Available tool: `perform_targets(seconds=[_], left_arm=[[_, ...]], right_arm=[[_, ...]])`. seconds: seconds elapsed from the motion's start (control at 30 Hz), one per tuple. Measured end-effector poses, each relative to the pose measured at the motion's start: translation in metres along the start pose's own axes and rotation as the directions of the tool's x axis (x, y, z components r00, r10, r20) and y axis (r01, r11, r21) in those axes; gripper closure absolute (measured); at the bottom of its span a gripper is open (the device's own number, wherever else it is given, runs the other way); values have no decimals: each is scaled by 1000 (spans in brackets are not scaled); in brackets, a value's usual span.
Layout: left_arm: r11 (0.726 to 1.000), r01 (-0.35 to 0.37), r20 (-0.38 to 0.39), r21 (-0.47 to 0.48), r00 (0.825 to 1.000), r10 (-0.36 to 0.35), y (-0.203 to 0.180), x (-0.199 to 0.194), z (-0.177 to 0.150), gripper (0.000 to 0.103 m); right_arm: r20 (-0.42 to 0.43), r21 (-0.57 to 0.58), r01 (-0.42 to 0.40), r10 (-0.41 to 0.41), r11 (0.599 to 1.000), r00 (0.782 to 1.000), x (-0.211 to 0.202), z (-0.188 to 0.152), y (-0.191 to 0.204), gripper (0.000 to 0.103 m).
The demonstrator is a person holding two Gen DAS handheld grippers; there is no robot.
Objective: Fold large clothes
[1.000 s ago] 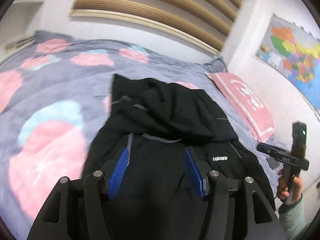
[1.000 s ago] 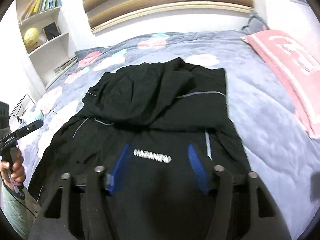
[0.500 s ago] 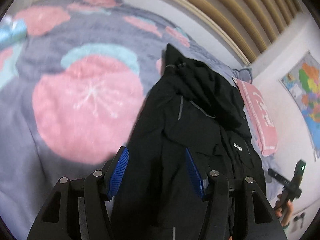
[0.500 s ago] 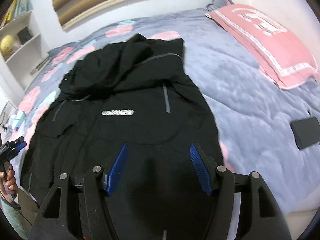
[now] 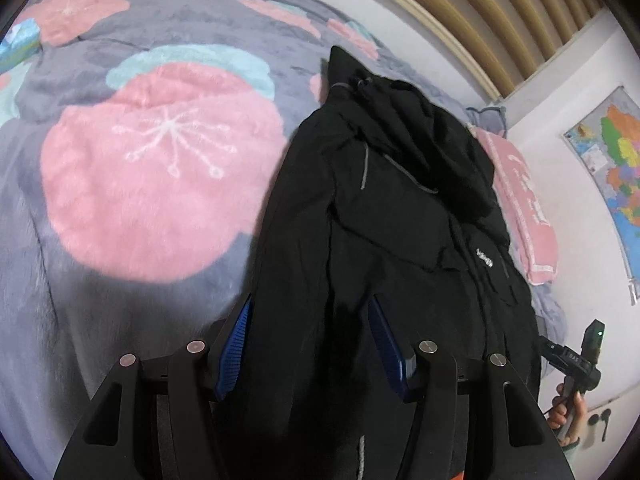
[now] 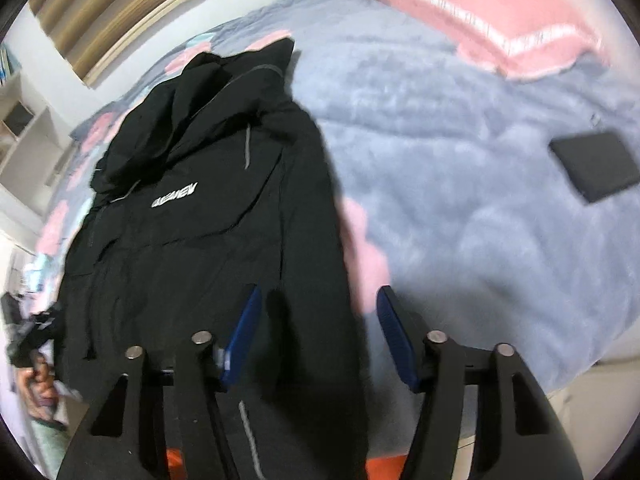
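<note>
The left gripper [image 5: 308, 344] and the right gripper [image 6: 318, 338], both with blue pads spread wide and gripping nothing, hover over the black hooded jacket [image 6: 208, 216] lying along the grey fleece blanket with pink flowers [image 5: 160, 168], near a pink pillow [image 6: 480, 12] and a flat black rectangular object [image 6: 594, 166].

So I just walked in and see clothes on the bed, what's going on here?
A person holding a gripper in each hand is about to fold a black jacket spread on the floral blanket. The left gripper and right gripper are both open, one over each side of the jacket near its lower end. Nothing is gripped yet, and no fold is made.
</note>
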State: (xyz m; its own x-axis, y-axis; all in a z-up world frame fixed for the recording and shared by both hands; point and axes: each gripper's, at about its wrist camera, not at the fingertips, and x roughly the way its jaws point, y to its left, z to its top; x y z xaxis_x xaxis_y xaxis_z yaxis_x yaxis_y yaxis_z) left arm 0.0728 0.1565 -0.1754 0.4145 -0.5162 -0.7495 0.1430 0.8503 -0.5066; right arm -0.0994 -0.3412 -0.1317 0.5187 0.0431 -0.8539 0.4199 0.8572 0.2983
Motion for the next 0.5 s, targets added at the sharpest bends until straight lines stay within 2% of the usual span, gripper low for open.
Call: perform_targets(seconds=[0.07, 0.13, 0.17, 0.23, 0.33, 0.37, 0.43, 0.5], left_arm=[[1000, -8, -12, 5, 1000, 8, -1, 3, -4, 44], [1000, -16, -21, 15, 1000, 16, -4, 4, -7, 44], [1000, 4, -19, 18, 1000, -4, -7, 3, -9, 45], [995, 95, -20, 20, 995, -94, -14, -5, -11, 60], [975, 222, -2, 23, 975, -222, -27, -23, -12, 60], [970, 241, 3, 29, 970, -241, -30, -27, -11, 60], [963, 269, 0, 33, 963, -269, -35, -30, -13, 60], [965, 260, -16, 35, 966, -259, -37, -26, -18, 60]], right_arm=[[-15, -9, 16, -16, 1000, 1000, 6, -3, 3, 42], [-43, -22, -15, 14, 1000, 999, 11, -6, 8, 58], [-40, -40, -19, 18, 999, 999, 9, -9, 14, 60], [-31, -74, -11, 9, 997, 999, 3, -11, 25, 62], [-1, -86, -111, 111, 990, 994, -17, -11, 39, 62], [2, -89, -141, 142, 986, 990, -22, -11, 43, 62], [-5, -94, -146, 146, 985, 989, -22, -13, 47, 62], [-30, -92, -134, 132, 987, 991, -13, -19, 47, 62]])
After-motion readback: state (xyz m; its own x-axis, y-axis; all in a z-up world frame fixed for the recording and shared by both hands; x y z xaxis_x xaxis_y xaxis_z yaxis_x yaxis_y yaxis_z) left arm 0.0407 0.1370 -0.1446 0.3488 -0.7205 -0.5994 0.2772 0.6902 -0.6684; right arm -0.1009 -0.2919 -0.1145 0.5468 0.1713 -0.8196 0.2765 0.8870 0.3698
